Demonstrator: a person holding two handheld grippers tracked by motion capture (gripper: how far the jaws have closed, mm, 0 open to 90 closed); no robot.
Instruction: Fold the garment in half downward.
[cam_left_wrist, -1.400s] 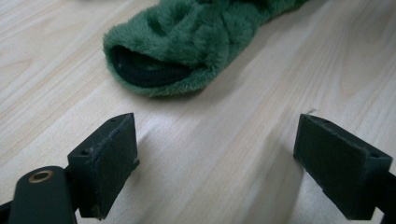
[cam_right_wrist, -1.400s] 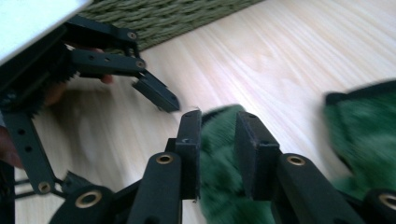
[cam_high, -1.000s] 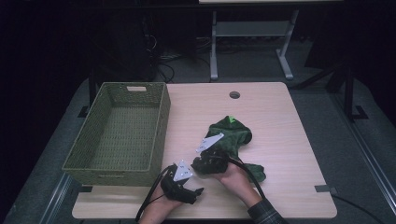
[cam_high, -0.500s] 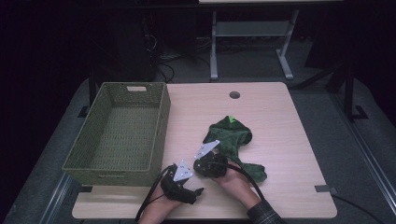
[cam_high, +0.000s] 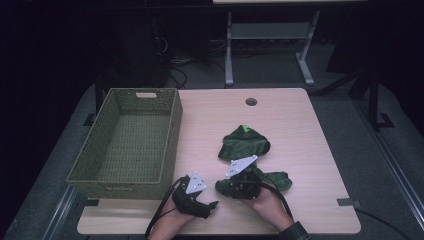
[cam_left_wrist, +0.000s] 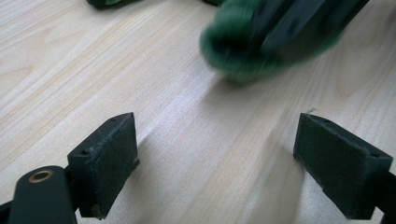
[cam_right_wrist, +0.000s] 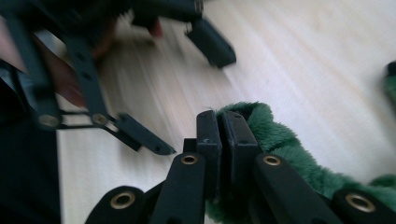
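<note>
A green plush cloth (cam_high: 245, 142) lies crumpled right of the table's middle. My right gripper (cam_high: 226, 187) is at the cloth's near end and is shut on a fold of it. In the right gripper view the two jaws (cam_right_wrist: 222, 122) stand pressed together, with green plush (cam_right_wrist: 280, 140) bunched against them. Just left of it, near the front edge, my left gripper (cam_high: 212, 204) rests open. Bare tabletop lies between its pads (cam_left_wrist: 217, 128), and the blurred cloth (cam_left_wrist: 233, 56) and the other gripper show beyond them.
A green woven basket (cam_high: 175, 130) stands on the left half of the wooden table (cam_high: 300, 125). Its right wall is close to my left gripper. A round cable hole (cam_high: 251, 101) sits near the far edge. Dark floor and a metal frame lie beyond.
My right gripper has shifted a little to the right and toward the near edge, taking the cloth's near end with it. The left gripper has stayed put.
</note>
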